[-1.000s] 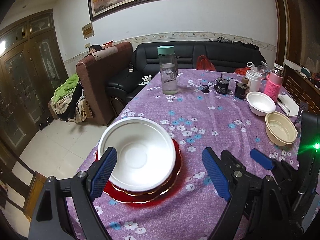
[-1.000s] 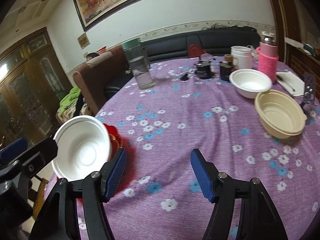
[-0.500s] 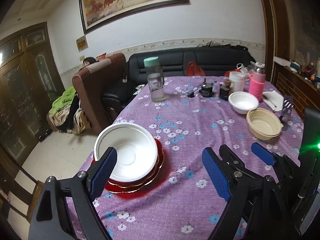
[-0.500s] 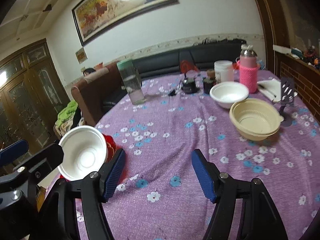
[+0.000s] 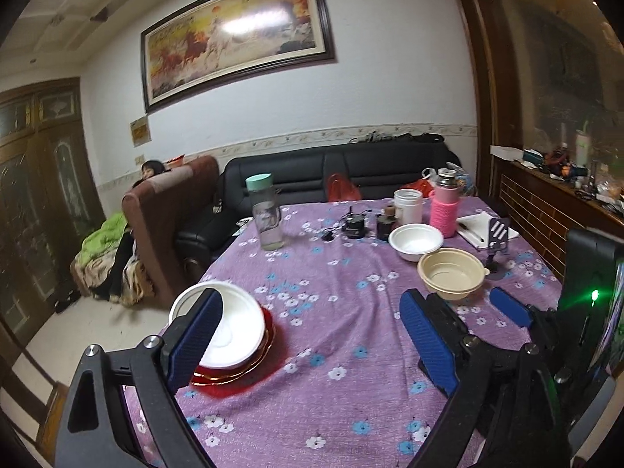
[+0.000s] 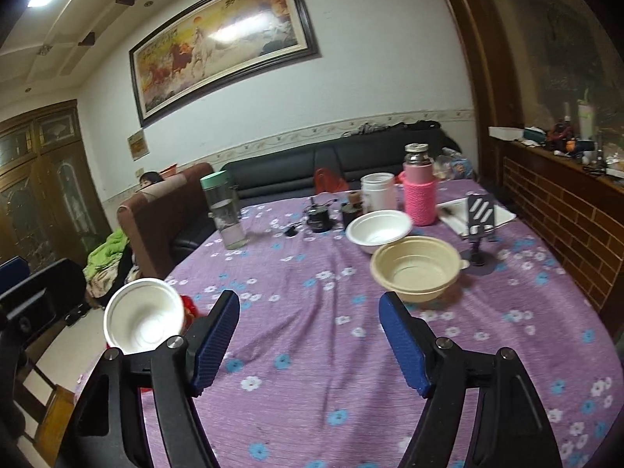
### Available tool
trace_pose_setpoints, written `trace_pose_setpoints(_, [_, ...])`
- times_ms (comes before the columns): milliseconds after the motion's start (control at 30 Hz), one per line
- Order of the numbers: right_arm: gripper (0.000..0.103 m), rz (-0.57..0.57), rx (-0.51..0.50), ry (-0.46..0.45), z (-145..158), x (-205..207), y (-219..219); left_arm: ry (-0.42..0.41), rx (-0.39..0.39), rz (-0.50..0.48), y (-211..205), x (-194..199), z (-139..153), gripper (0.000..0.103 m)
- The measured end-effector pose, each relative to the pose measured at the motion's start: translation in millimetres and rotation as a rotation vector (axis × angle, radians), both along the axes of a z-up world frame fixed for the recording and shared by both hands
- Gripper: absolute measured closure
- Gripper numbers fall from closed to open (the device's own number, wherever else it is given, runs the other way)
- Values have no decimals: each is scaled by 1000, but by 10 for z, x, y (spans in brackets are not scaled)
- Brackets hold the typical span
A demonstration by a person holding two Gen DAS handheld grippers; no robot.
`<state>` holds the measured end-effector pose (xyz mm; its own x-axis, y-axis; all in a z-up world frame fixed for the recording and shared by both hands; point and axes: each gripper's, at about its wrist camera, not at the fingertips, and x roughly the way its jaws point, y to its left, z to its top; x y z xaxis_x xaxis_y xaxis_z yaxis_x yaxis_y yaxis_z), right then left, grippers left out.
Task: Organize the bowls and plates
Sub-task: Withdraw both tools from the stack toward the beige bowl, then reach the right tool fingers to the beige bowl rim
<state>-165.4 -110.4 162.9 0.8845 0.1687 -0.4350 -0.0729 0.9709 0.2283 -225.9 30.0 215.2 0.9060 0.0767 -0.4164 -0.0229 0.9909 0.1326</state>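
**Q:** Report the condition of both grippers.

**A:** My left gripper stands wide open above the purple flowered tablecloth. Its jaws have just been opening further, and nothing lies between them. My right gripper is likewise open, its jaws also just widened, with only bare cloth between the blue pads. Neither tool holds anything.

**Q:** Locate the task items, using the water bottle as the reference.

**A:** The large white bowl sits on the stacked red plates, well nearer to me than the bottle and to its left, at the table's near-left edge. My left gripper's left finger overlaps the bowl in the left wrist view; I cannot tell whether they touch. The small white bowl rests to the right of the bottle, at roughly the same depth. The beige bowl sits just beside that white bowl, nearer to me, further right of the bottle.

**Q:** Other items?

**A:** A pink-sleeved flask and a white jar stand right of the bottle, behind the small white bowl.
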Motion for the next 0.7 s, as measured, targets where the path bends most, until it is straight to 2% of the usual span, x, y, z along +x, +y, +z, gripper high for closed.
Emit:
trace_pose_setpoints(133, [24,-39,-29,-5,32,47,-128,15,17,-31,-44,84,-39,11])
trace_pose_setpoints(233, [24,-52,-39,8,100,205,-269,-2,27,-47,-18,182,86,11])
trace_pose_setpoints(300, [24,-48,-7,20,149,327,-422,-22,2,-53,72,278,233,11])
trace_pose_setpoints(433, [24,-113,4,48,174,623,-841,3,-58,-90,199,651,455,9])
trace_pose_setpoints(533, [24,-159,-10,83,106,849,-1088,51,-80,-141,175,1029,474,8])
trace_pose_setpoints(700, [24,-213,75,181,-193,1309,-1518,222,-138,-219,-26,1809,145,8])
